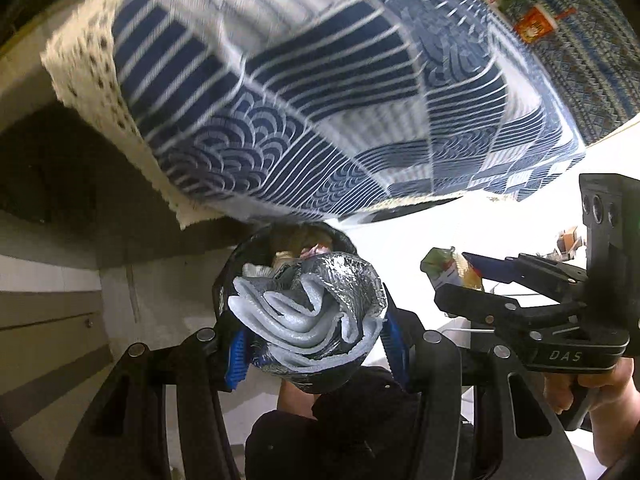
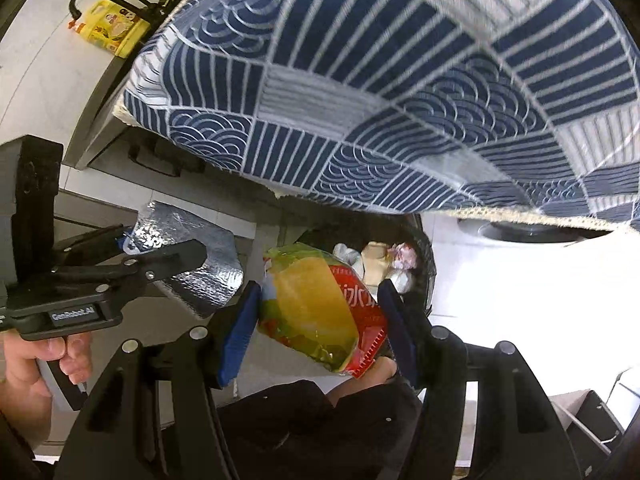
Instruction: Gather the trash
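Observation:
My left gripper [image 1: 316, 344] is shut on a crumpled silver foil insulation sheet [image 1: 308, 312], held just above a black trash bin [image 1: 288, 240] with several scraps inside. My right gripper [image 2: 320, 320] is shut on a yellow, green and red snack bag [image 2: 316, 312], held at the rim of the same bin [image 2: 424, 256], which holds paper and wrapper scraps. The right gripper with the bag [image 1: 448, 268] shows at the right of the left wrist view. The left gripper with the foil sheet [image 2: 192, 256] shows at the left of the right wrist view.
A table under a blue and white patterned cloth [image 1: 320, 92] hangs over the bin, close above both grippers; it also fills the top of the right wrist view [image 2: 400, 100]. A yellow package [image 2: 112, 32] lies on the floor beyond. An orange packet [image 1: 532, 26] lies on a rug.

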`<state>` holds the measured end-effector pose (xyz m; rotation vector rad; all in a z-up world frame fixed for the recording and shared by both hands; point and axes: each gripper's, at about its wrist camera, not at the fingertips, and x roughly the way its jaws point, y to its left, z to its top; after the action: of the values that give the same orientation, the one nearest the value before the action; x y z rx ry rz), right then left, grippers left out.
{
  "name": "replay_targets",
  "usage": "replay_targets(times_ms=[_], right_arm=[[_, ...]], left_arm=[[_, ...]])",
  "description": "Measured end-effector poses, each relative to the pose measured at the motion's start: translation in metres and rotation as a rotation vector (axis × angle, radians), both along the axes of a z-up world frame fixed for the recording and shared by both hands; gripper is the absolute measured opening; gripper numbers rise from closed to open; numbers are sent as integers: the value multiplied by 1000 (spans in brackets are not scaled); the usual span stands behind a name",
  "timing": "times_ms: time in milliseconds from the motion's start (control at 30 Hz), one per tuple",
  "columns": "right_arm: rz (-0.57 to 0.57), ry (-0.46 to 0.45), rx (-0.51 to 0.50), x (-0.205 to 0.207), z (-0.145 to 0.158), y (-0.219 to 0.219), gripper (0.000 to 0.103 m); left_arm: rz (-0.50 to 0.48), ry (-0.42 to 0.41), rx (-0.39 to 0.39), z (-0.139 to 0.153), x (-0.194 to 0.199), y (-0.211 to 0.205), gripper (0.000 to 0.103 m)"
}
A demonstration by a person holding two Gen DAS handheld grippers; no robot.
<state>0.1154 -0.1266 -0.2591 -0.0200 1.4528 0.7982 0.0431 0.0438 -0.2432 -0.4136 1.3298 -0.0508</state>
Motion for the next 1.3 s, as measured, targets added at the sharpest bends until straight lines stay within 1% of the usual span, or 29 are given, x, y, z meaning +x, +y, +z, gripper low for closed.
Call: replay_targets(times_ms=[233, 333, 367, 400, 433, 467, 567, 733, 1033, 1100, 1167, 1300], right_arm=[[-28, 63, 14, 3, -22, -4, 61], [-49, 92, 36, 5, -24, -7, 62], [-55, 99, 44, 5, -24, -8, 65], [-65, 105, 58, 6, -23, -10, 68], [-75, 106, 71, 7, -22, -12, 73], [-86, 107, 82, 8, -21, -14, 77], [-105, 108, 84, 12, -20, -18, 78], [-113, 101, 76, 16, -17, -20, 78], [-119, 73, 76, 16, 1, -22, 78], [-114, 62, 77, 15, 8, -23, 79], [-114, 52, 84, 15, 14, -24, 82], [-109, 20, 97, 14, 32, -30, 85]], left_arm=[[7, 45, -6, -22, 5, 1, 53], [-4, 56, 19, -28, 10, -3, 54], [-2, 64, 24, -29, 13, -3, 57], [3, 67, 21, -30, 14, -2, 63], [10, 68, 20, -30, 15, -1, 66], [13, 70, 24, -30, 17, 0, 66], [29, 76, 21, -30, 19, 5, 67], [38, 73, 14, -27, 17, 10, 67], [68, 51, 3, -15, 8, 18, 67], [75, 46, -1, -9, 5, 18, 67], [73, 41, -11, 0, 3, 14, 67], [72, 18, -3, 18, 0, 8, 67]])
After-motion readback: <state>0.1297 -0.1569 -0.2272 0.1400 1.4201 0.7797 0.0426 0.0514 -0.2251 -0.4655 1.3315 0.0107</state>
